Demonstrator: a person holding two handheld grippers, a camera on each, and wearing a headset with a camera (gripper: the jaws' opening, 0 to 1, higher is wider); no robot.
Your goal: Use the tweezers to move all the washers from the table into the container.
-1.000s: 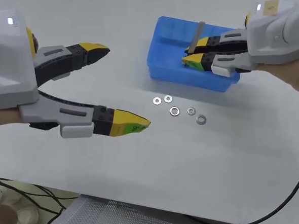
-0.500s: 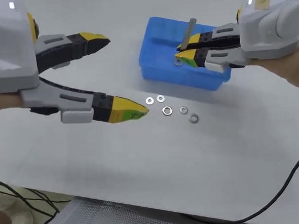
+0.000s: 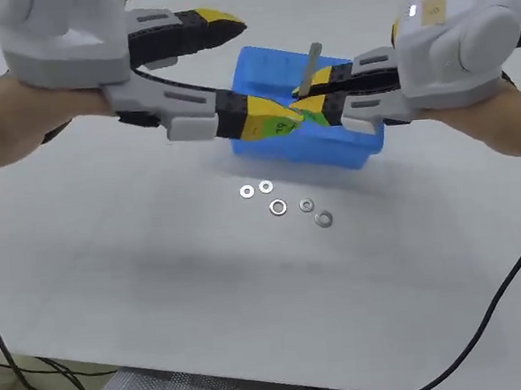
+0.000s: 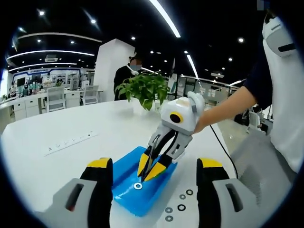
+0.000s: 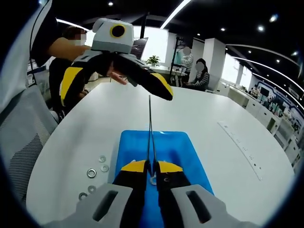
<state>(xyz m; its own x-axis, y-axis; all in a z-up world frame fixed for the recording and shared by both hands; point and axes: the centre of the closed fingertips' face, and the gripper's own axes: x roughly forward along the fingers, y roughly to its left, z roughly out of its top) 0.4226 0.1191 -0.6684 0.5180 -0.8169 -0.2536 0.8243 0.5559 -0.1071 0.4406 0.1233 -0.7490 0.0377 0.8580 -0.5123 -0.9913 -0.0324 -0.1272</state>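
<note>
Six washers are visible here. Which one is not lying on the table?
The washer over the blue container, right by the tweezers; the other five lie together on the white table.

Your three cameras are all pointing at the blue container (image 3: pixel 337 150).
Your headset is looking steeply down at the table (image 3: pixel 160 289) from close above; your two gripper views are riding low and near, facing each other across the container. All three are sharing the container and the loose washers (image 3: pixel 279 208) beside it.
</note>
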